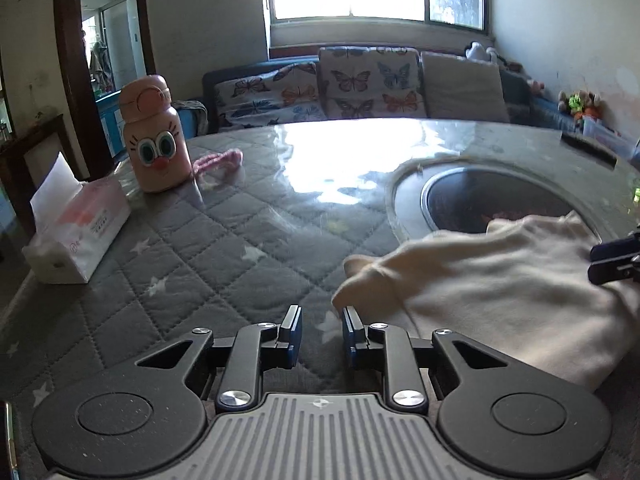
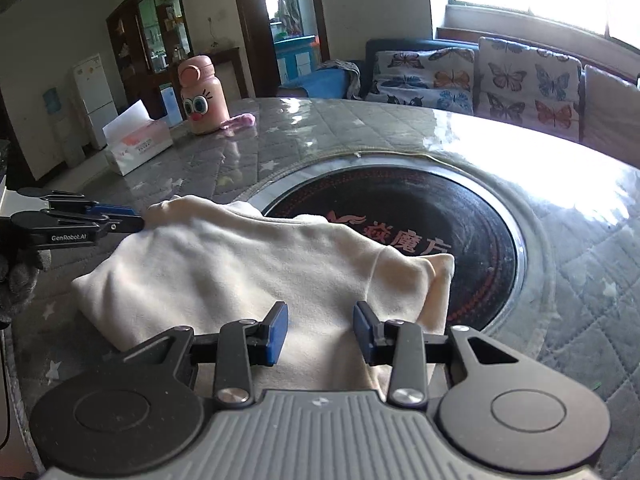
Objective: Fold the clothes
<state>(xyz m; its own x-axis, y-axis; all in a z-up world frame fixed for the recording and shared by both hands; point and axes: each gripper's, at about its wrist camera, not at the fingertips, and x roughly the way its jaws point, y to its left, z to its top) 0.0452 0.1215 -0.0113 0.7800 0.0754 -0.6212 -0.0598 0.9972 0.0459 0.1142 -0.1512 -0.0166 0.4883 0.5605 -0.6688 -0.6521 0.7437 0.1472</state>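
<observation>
A cream garment (image 2: 248, 264) lies bunched on the round table, partly over the black hotplate (image 2: 440, 216); it also shows in the left wrist view (image 1: 500, 280). My left gripper (image 1: 322, 316) is open and empty, just left of the garment's left edge; it also shows in the right wrist view (image 2: 132, 218). My right gripper (image 2: 320, 314) is open over the garment's near part, holding nothing; its tips show at the right edge of the left wrist view (image 1: 612, 260).
A pink cartoon bottle (image 1: 156, 140) and a tissue box (image 1: 76, 228) stand at the table's far left, with a pink cord (image 1: 218, 160) beside the bottle. The table has a quilted grey cover (image 1: 200, 264) under glossy film. A butterfly-print sofa (image 1: 340, 84) is behind.
</observation>
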